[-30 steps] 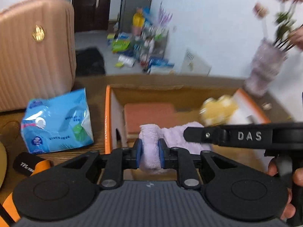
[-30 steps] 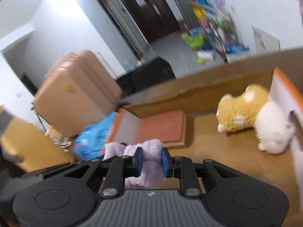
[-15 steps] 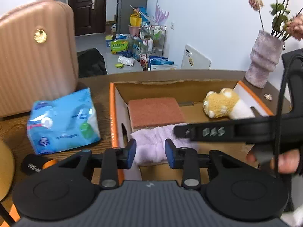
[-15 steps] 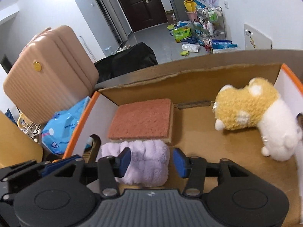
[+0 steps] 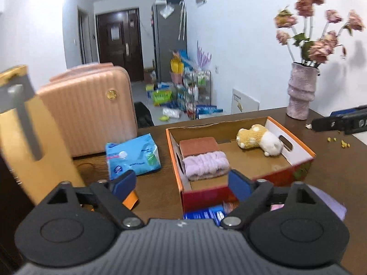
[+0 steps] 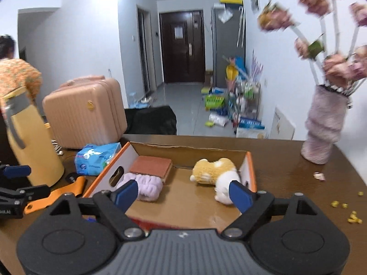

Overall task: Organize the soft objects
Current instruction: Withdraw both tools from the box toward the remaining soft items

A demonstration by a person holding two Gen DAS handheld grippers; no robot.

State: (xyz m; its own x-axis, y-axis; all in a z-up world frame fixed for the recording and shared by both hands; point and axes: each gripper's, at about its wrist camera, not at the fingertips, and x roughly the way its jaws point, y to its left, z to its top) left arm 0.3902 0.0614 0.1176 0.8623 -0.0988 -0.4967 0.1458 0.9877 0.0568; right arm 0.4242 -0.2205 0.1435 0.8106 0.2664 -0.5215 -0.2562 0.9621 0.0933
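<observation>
An orange-rimmed cardboard box (image 5: 298, 142) (image 6: 190, 153) stands on the brown table. Inside it, a fluffy purple cloth (image 5: 206, 165) (image 6: 146, 186) lies against a red-brown sponge block (image 5: 198, 145) (image 6: 151, 166) at the left end. A yellow and white plush toy (image 5: 259, 137) (image 6: 215, 171) lies at the right end. My left gripper (image 5: 181, 184) hovers in front of the box, its jaws opening wide with nothing between the pads. My right gripper (image 6: 183, 193) hangs over the box's near edge, its jaws also opening and empty.
A blue tissue pack (image 5: 133, 155) and a pink suitcase (image 5: 91, 107) lie left of the box. A yellow jug (image 6: 29, 142) and an orange-handled tool (image 6: 57, 192) are further left. A vase of flowers (image 5: 300, 91) stands at the back right. A person (image 6: 16, 75) is at the far left.
Both grippers let go of the purple cloth, which now lies in the box beside the sponge. Both pulled back and upward from the box with their jaws spreading wide.
</observation>
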